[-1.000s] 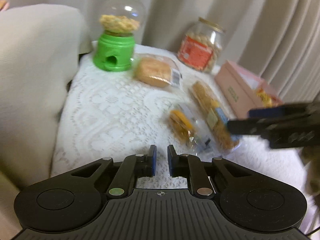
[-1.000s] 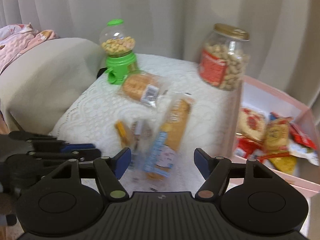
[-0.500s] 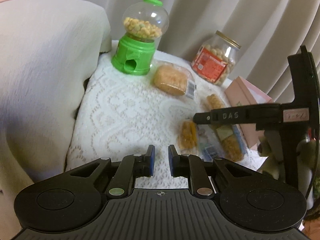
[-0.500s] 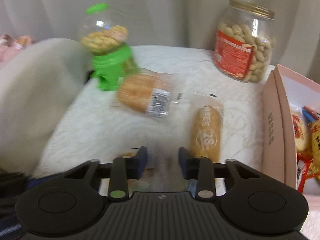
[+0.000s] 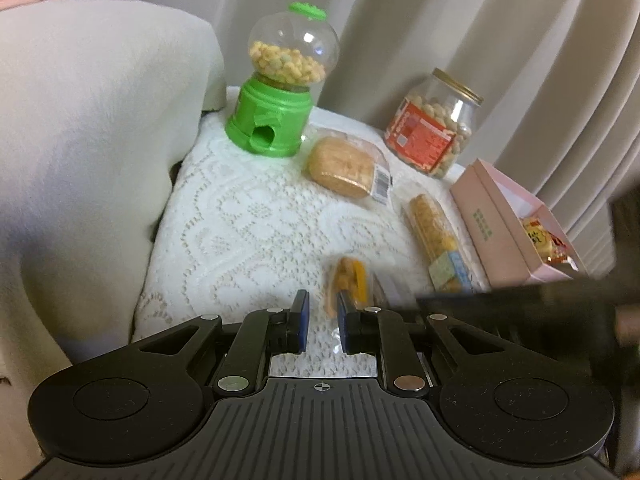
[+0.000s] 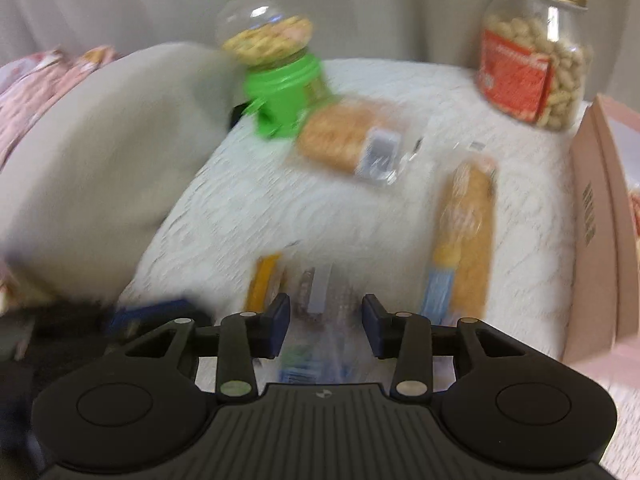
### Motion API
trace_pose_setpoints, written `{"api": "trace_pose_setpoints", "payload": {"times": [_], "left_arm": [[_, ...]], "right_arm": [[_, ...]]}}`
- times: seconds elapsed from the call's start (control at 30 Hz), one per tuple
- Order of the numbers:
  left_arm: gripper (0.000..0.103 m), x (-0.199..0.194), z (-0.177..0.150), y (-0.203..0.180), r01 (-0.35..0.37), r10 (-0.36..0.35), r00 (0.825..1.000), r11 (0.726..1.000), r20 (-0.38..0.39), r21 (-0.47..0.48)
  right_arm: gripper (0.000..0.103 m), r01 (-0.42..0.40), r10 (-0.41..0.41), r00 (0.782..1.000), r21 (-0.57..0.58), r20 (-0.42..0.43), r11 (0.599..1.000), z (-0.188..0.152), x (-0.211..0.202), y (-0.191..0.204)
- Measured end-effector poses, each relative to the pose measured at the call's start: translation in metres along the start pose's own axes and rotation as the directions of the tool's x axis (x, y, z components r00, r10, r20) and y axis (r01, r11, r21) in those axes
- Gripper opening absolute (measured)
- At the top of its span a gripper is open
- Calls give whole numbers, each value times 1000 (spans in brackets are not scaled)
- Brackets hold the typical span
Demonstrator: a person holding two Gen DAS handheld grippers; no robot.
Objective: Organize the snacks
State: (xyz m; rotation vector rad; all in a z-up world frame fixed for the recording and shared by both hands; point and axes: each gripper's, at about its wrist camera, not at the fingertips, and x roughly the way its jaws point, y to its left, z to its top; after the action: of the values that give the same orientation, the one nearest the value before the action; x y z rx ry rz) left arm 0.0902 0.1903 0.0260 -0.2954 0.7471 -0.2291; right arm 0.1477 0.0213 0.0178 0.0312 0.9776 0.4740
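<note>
Pale pleated curtains back a small surface under a white lace cloth (image 5: 256, 216), with a cream-covered cushion or armrest (image 5: 80, 128) along its left edge.

Small clear snack packet (image 6: 316, 304), yellow-orange contents, lies at the near edge of the cloth. Right gripper (image 6: 325, 322) is low over it, blue pads either side of the wrapper; jaws at a middling gap and opening at this moment, with the packet between them. Pads do not appear to press it, though heavy blur limits certainty. In the left wrist view the same packet (image 5: 352, 280) lies just ahead of the left gripper (image 5: 322, 320), whose jaws are drawn in to their narrowest with only lace showing between them; nothing held.

Just right of the packet: long biscuit pack (image 6: 464, 236), orange with a blue end, lying lengthwise away from the camera. Beyond, toward the middle of the cloth: round bun in clear wrap (image 5: 348, 166) with a barcode label. Behind it on the left, green candy dispenser (image 5: 280, 80), clear globe partly filled with pale pieces. Back right: glass peanut jar (image 6: 532, 52), gold lid, red label.

Right edge: open pink box (image 5: 496, 224), wrapped snacks visible inside.
</note>
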Motion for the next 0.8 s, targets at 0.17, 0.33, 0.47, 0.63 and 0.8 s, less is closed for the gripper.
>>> {"api": "trace_pose_setpoints", "payload": {"times": [0.17,0.33,0.47,0.63,0.8], "left_arm": [[18,11,4,-14,-10,11,1000,999,-13,45],[27,31,4,-32,-29,31,999,994,-23,104],[29,40,7,-39,-54,57,998,992,-22,114],[28,46,12,-48,-85,88,996,986,-18,144],[28,58,15,-48,-91,97,995,985,-35,144]], "right_arm": [[25,-34,35,999,-4,2,999,-36,-27,0],[25,43,-43,998,-7,45,999,-63,-48,-7],[27,94,-93,992,-17,82,995,-77,-54,-10],[71,144,-138,983,-48,123,988,-88,-53,-6],[79,200,-185,968,-77,169,977,-97,-52,3]]}}
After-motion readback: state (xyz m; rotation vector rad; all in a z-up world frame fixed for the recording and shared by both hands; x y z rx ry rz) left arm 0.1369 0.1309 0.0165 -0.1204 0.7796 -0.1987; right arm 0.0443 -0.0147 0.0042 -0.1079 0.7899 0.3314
